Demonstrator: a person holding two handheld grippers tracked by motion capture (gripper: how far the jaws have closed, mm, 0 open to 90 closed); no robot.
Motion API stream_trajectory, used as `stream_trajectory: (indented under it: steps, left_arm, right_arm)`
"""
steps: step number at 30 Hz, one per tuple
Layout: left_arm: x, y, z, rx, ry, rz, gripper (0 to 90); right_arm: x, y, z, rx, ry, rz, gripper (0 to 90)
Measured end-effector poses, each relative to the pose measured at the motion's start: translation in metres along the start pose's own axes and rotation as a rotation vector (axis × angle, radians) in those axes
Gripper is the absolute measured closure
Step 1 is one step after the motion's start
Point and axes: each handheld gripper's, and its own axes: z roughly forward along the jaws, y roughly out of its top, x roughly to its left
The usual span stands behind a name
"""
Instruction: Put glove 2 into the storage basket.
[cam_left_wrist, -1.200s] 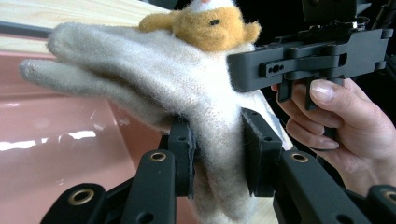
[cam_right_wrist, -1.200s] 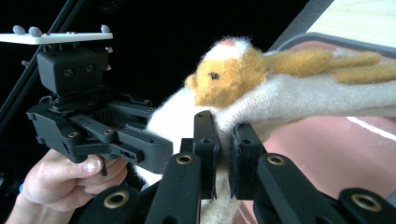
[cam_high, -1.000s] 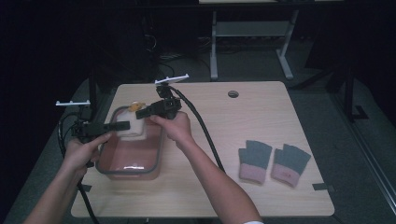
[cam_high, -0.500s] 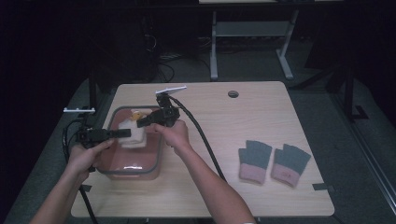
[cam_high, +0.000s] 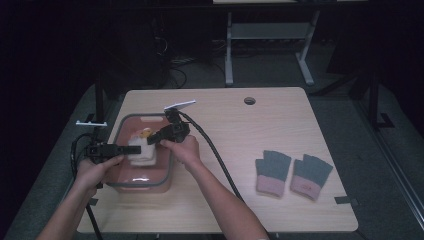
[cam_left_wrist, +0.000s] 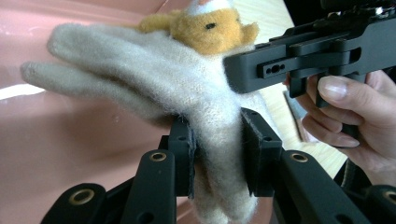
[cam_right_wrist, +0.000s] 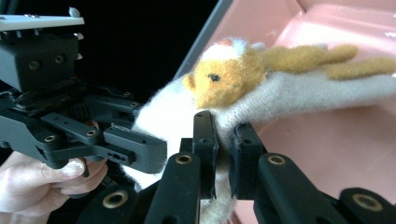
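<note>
Cream glove lowered into the pink bin, pinched by both grippers.

On the wooden table (cam_high: 280, 150) the pink plastic bin (cam_high: 119, 181) holds the cream knitted glove (cam_high: 141, 151) with its orange animal face (cam_left_wrist: 212, 29), hanging just above the floor of the bin. The left gripper (cam_left_wrist: 217, 151) and right gripper (cam_right_wrist: 223, 149) are each clamped on the cuff. Judging from this, letting go unevenly could leave the glove draped over the rim; the jaws crowd each other. A grey-and-pink glove pair (cam_high: 292, 173) lies well apart, and nothing blocks the bin.
</note>
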Motion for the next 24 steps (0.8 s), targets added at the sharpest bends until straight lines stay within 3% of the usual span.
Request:
stream_trajectory:
  steps: [9, 18, 24]
  left_arm:
    - [0.005, -0.008, 0.007, 0.025, 0.037, -0.007, 68.5]
    - [0.009, -0.013, 0.014, 0.053, 0.074, -0.029, 68.4]
    - [0.007, -0.013, 0.018, 0.073, 0.121, -0.014, 68.4]
  right_arm:
    - [-0.001, -0.003, 0.007, 0.049, -0.067, -0.024, 80.2]
    - [0.000, -0.007, 0.002, 0.058, -0.143, -0.045, 77.1]
    - [-0.001, -0.011, -0.005, 0.047, -0.153, -0.042, 76.2]
